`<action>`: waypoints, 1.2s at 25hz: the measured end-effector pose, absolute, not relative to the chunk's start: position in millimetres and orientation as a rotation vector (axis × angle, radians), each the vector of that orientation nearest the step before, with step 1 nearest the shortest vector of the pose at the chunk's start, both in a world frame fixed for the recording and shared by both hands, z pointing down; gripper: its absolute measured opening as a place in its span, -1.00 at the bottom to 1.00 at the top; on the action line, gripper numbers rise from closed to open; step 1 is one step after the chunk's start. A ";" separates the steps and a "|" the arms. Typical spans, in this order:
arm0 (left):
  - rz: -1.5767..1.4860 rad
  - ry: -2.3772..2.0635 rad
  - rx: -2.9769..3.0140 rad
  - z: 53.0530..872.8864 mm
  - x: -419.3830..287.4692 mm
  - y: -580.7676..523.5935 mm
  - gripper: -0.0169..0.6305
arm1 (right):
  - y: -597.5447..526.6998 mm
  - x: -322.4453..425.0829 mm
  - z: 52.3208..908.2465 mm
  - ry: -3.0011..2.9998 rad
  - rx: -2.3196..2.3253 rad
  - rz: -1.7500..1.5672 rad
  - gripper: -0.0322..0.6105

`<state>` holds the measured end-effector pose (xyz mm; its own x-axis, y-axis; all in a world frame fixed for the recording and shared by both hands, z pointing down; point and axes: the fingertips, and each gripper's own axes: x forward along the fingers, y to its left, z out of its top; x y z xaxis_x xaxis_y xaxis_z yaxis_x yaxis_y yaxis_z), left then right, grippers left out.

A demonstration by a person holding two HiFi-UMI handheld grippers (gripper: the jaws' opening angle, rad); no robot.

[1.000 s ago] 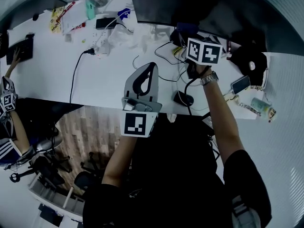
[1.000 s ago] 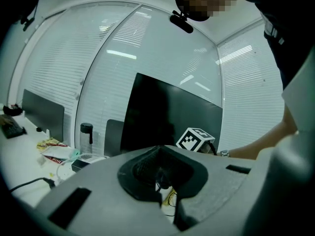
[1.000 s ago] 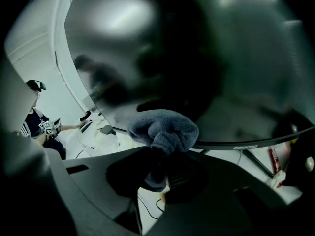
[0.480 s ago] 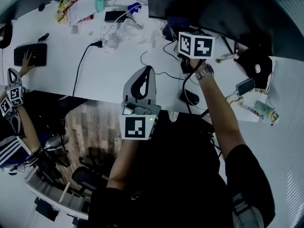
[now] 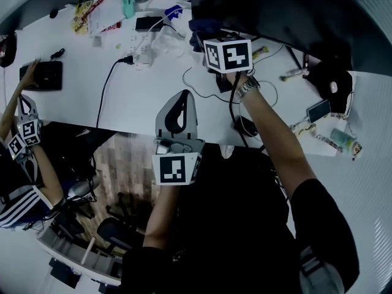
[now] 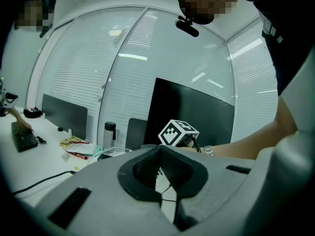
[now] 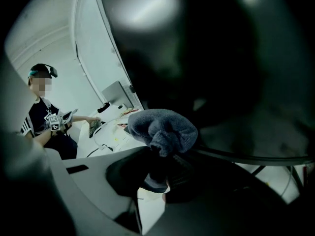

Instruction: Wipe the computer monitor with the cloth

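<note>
- Head view: the right gripper reaches across the desk to the monitor, with the cloth bunched at its tip by the screen's lower edge.
- Right gripper view: the jaws are clamped on the cloth, and a grey wad bulges out past them. The dark monitor looms close behind; contact can't be made out.
- The left gripper hangs over the desk's near edge, well apart from the monitor, jaws pressed together and empty.
</note>
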<state>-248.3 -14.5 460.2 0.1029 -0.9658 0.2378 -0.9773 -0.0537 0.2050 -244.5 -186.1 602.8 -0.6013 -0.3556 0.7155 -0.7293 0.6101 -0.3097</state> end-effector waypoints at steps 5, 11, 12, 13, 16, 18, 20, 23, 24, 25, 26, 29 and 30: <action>0.023 -1.918 2.079 457.9 -248.4 -14.5 -0.93 | -184.7 -261.3 601.5 -2.236 0.824 0.775 -0.66; 0.027 -1.929 2.086 454.0 -249.7 -13.0 -0.93 | -184.9 -267.9 599.6 -2.265 0.854 0.773 -0.65; 0.023 -1.937 2.083 453.3 -251.5 -12.7 -0.93 | -185.6 -268.3 599.1 -2.268 0.862 0.775 -0.65; 0.020 -1.943 2.078 452.7 -253.3 -11.9 -0.93 | -186.2 -269.0 598.3 -2.269 0.868 0.777 -0.65; 0.024 -1.954 2.067 453.1 -257.0 -7.2 -0.93 | -185.3 -271.6 593.5 -2.277 0.865 0.772 -0.65; 0.029 -1.958 2.065 453.9 -257.6 -4.9 -0.93 | -185.7 -273.2 586.7 -2.291 0.861 0.757 -0.65; 0.027 -1.964 2.064 453.0 -257.7 -3.2 -0.93 | -187.4 -275.0 577.1 -2.311 0.860 0.743 -0.65; 0.025 -1.973 2.053 450.5 -256.8 0.9 -0.93 | -188.1 -277.0 563.8 -2.334 0.856 0.723 -0.65; 0.032 -1.976 2.044 450.6 -256.4 2.6 -0.93 | -187.6 -277.6 560.0 -2.339 0.850 0.719 -0.65; 0.040 -1.978 2.036 450.8 -256.0 4.0 -0.93 | -187.6 -278.4 555.5 -2.346 0.844 0.713 -0.65; 0.042 -1.981 2.031 449.9 -255.6 4.5 -0.93 | -188.0 -279.1 550.4 -2.354 0.841 0.705 -0.65; 0.021 -1.994 2.027 444.5 -253.1 4.5 -0.93 | -188.0 -280.0 534.9 -2.378 0.830 0.675 -0.65; 0.014 -1.997 2.029 442.5 -251.8 4.0 -0.93 | -188.0 -280.4 530.1 -2.385 0.824 0.663 -0.65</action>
